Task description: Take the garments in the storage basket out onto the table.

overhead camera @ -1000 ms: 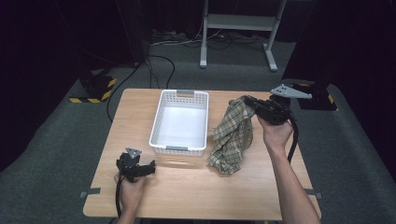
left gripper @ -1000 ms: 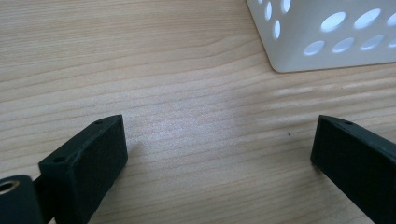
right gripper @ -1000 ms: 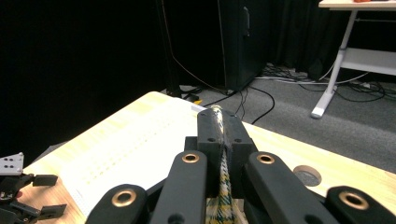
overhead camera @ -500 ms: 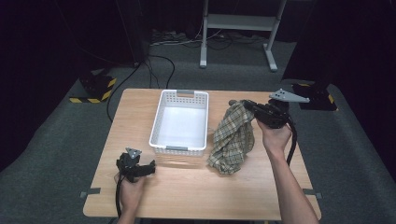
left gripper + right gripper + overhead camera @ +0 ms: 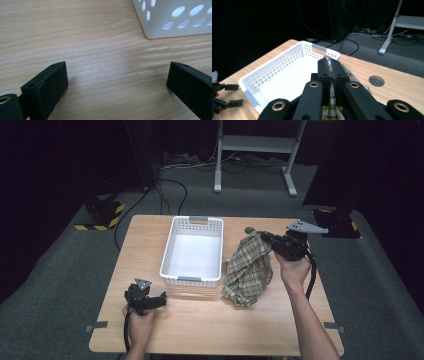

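Left of the white basket [image 5: 192,251] the left claw [image 5: 159,299] rests open on the surface [image 5: 210,325], while right of it the right claw [image 5: 256,233] grips the checked cloth [image 5: 248,272] lifted, probably needing carrying over the basket next.

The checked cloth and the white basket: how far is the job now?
Done: the right tool is shut on the checked cloth and has one end lifted. In hand: the cloth hangs beside the white basket, its lower end on the table. Left: probably putting it inside. The left tool rests open.
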The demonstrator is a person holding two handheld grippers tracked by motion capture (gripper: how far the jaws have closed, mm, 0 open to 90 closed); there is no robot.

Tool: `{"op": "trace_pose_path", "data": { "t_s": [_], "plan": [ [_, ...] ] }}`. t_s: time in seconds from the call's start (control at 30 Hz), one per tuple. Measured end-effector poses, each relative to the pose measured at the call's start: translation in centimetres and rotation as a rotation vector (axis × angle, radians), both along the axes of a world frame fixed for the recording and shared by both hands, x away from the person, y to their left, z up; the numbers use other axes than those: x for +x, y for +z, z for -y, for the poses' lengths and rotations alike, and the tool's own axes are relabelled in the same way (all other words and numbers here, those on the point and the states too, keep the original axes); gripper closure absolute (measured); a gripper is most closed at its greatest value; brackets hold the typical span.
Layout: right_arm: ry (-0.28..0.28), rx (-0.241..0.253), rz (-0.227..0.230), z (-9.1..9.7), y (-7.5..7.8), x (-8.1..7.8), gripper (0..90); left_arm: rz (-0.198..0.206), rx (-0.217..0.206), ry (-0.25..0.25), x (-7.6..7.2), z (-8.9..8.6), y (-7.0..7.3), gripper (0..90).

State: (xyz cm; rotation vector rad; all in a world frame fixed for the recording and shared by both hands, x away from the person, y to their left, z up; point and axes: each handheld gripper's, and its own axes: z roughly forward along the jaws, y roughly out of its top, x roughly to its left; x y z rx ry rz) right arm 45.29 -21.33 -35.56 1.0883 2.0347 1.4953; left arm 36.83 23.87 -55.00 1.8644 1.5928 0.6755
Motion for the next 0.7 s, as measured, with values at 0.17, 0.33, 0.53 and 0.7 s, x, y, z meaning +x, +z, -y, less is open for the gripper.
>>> {"op": "trace_pose_path", "data": {
  "t_s": [0.17, 0.33, 0.53, 0.7],
  "plan": [
    [-0.003, -0.003, -0.017, 0.1, -0.9, 0.1, 88.5, 0.0, 0.0, 0.0, 0.0, 0.0, 0.0, 3.7],
    [-0.011, 0.002, -0.027, 0.4, -1.6, 0.0, 88.6, 0.0, 0.0, 0.0, 0.0, 0.0, 0.0, 3.7],
    [-0.017, 0.007, -0.038, 0.5, -2.2, 0.0, 88.5, 0.0, 0.0, 0.0, 0.0, 0.0, 0.0, 3.7],
    [-0.024, 0.002, -0.047, 0.4, -2.8, 0.1, 88.5, 0.0, 0.0, 0.0, 0.0, 0.0, 0.0, 3.7]
  ]
}}
